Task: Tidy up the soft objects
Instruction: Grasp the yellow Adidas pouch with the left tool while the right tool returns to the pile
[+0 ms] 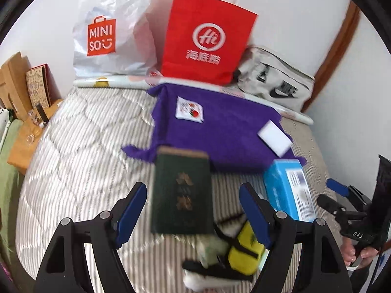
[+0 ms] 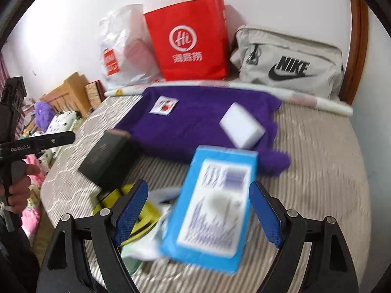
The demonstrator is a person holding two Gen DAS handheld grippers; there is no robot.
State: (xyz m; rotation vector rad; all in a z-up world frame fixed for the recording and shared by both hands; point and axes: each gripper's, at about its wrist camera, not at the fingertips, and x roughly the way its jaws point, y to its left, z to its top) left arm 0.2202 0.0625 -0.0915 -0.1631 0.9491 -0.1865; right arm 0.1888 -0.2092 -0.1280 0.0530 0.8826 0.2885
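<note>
Both my grippers empty over the bed

From the left: my left gripper (image 1: 193,210) gapes above the stiff green book (image 1: 182,193); the purple towel (image 1: 220,127), limp and light, lies spread mid-bed, best pinched at a corner; my right gripper (image 2: 199,212) hangs unclenched over the blue box (image 2: 212,207).

Your right gripper (image 2: 198,210) hangs with jaws wide apart over the blue box (image 2: 210,205) on the striped bedspread (image 2: 317,171). Beyond it, a white sponge block (image 2: 242,124) rests on the purple towel (image 2: 195,122), with a dark book (image 2: 107,158) touching the towel's left edge.
</note>
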